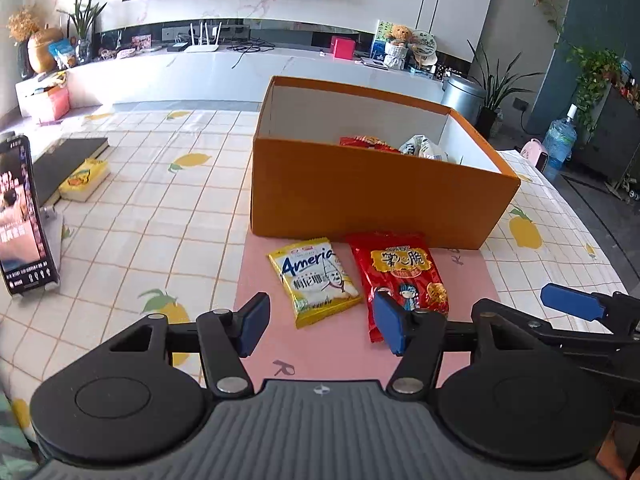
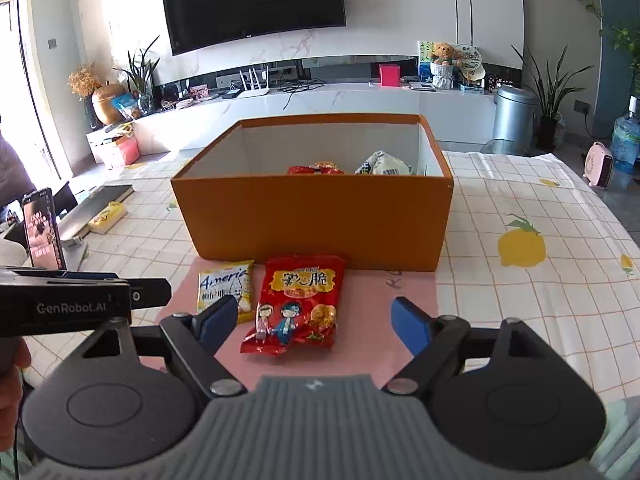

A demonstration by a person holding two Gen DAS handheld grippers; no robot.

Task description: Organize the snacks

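Snacks: yellow packet and red packet lie lower centre before orange box; both grippers' fingers open, empty; next, probably grasp.

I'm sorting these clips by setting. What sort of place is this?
Most likely a home living room. A large wall-mounted television hangs above a long white media console holding a router and a teddy bear, and houseplants stand nearby.
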